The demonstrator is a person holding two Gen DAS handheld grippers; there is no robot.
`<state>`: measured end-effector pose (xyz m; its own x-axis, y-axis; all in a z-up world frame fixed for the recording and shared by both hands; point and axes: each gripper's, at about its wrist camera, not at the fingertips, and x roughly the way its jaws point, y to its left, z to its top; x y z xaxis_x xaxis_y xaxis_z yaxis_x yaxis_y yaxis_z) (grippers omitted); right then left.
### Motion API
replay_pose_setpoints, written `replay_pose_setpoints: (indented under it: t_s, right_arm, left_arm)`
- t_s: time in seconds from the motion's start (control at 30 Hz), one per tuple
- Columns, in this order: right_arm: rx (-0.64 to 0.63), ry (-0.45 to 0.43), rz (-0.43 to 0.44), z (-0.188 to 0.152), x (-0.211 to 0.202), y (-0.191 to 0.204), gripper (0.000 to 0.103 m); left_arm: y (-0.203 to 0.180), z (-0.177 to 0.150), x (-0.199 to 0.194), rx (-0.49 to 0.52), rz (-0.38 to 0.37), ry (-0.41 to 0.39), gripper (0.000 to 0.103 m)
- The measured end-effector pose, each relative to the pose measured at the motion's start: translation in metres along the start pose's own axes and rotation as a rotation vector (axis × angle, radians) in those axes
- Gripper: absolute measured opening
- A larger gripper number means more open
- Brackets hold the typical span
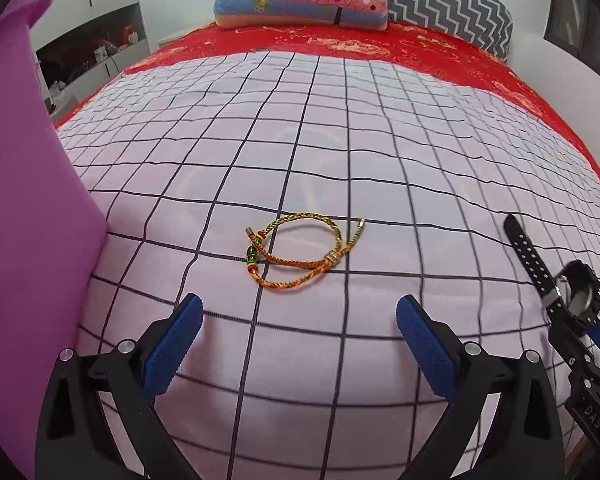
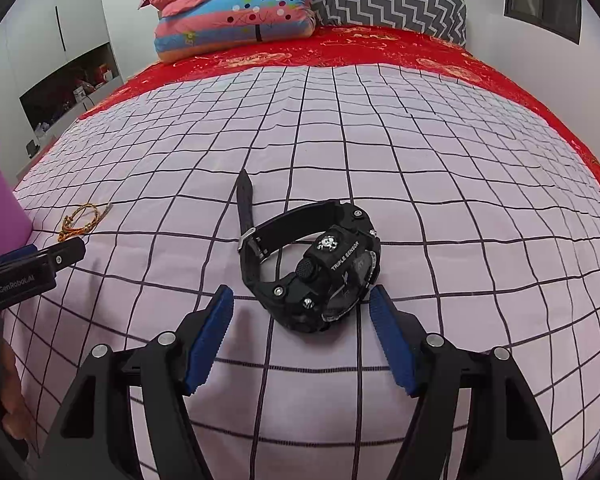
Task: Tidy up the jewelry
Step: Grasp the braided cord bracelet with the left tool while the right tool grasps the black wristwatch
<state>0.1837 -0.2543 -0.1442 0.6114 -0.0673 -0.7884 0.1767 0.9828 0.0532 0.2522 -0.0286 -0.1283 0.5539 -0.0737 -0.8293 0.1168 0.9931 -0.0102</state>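
The big bed cover (image 1: 380,140), pale with dark lines, lies flat under both grippers. It is soft and smooth, so small things can rest on it and be easy to see.

A purple bin (image 1: 28,200) stands just to the left of the left gripper (image 1: 300,320). I think it is there so the jewelry can go inside it.

The black watch (image 2: 312,264) lies right at the tips of the right gripper (image 2: 302,316). Its round part sits just ahead of the two blue pads (image 2: 392,344), a bit toward the right one. Its strap loops away from the gripper. The fingers stand wide apart and hold nothing. They look open like that so they can slide around the watch body.

The woven bracelet (image 1: 300,252) lies a little way in front of the left gripper, in line with the gap between its fingers. It is curled in a loose ring on the cover. This gripper is also wide apart and empty, and it does not touch the bracelet yet.

Each gripper faces one thing, so I think each one is about to pick up its own piece.
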Motion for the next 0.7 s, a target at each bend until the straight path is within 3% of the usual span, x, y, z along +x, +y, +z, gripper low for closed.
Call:
replay_pose_setpoints:
  t_s: [0.43,0.7]
  right_arm:
    - [0.005,0.018,-0.026,0.010,0.017,-0.002,0.068]
    - [-0.013,0.021,-0.044,0.012,0.023,0.001,0.069]
  left_arm:
    - [0.001,0.021,0.028,0.019,0.058,-0.001,0.096]
    - [0.001,0.030,0.046,0.016,0.039,0.007,0.097]
